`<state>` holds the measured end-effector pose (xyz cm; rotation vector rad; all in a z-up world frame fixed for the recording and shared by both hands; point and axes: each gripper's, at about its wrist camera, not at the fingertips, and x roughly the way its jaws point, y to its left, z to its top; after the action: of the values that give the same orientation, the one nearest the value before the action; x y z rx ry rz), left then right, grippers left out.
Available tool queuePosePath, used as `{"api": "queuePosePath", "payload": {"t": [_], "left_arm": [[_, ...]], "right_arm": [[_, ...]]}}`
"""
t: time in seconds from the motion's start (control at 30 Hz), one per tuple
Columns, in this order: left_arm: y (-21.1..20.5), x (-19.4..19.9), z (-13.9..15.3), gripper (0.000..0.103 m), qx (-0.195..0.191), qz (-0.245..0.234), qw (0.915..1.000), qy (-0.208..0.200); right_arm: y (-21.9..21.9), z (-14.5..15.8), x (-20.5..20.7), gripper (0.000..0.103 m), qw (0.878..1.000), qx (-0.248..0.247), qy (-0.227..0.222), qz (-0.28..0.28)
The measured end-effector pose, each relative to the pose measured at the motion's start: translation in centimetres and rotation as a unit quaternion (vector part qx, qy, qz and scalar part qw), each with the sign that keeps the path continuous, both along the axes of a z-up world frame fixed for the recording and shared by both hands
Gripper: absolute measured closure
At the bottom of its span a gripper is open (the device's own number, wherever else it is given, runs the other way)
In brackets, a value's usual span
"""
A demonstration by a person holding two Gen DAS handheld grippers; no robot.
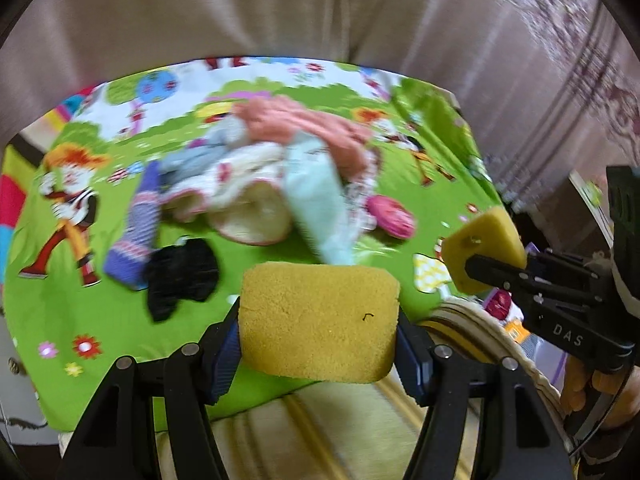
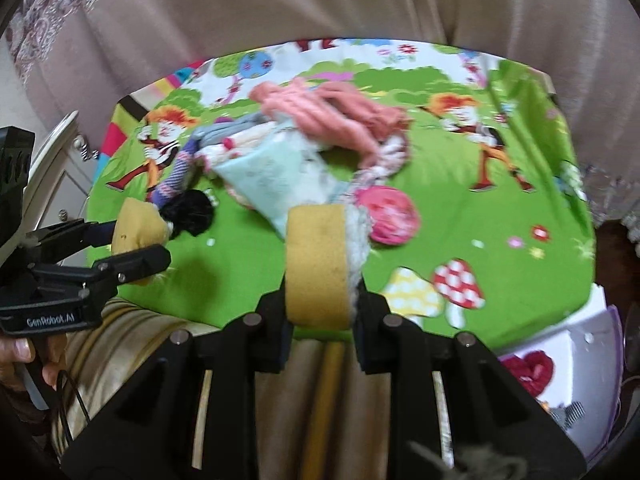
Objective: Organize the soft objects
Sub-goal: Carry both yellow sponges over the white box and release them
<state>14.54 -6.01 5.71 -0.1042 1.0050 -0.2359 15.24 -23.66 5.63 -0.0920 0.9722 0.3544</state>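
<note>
Yellow sponges fill both claws: left claw pinches one sponge flat, right claw another edgewise. Keep both squeezes firm; basket rim waits at four o'clock.

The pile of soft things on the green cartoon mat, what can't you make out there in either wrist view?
- Pile of socks and cloths: motion blur in both views; single items run together.
- Black fabric lump: left wrist view, blurred; kind unclear.
- Pink round item: right wrist view, partly behind the yellow sponge.
- White bin: cut off by the right wrist view's edge.
</note>
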Motion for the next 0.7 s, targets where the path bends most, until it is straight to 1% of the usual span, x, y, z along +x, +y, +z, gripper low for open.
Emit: {"api": "queuePosePath", "payload": {"t": [0.2,0.37,0.57,0.7], "left_arm": [[-4.8,0.2,0.4,0.037,0.004,-0.048,0.9988,0.001],[-9.0,0.2,0.8,0.037,0.002,-0.09,0.9959,0.003],[-14.4,0.1,0.9,0.037,0.002,-0.145,0.9894,0.005],[-17.6,0.0,0.6,0.037,0.002,-0.176,0.9843,0.012]], "right_arm": [[-4.6,0.9,-1.0,0.075,0.999,-0.02,-0.016,-0.041],[-8.7,1.1,-1.8,0.075,0.997,-0.02,-0.015,-0.077],[-14.1,1.3,-3.3,0.075,0.991,-0.025,-0.017,-0.131],[-16.8,1.4,-4.1,0.075,0.986,-0.035,-0.019,-0.159]]}}
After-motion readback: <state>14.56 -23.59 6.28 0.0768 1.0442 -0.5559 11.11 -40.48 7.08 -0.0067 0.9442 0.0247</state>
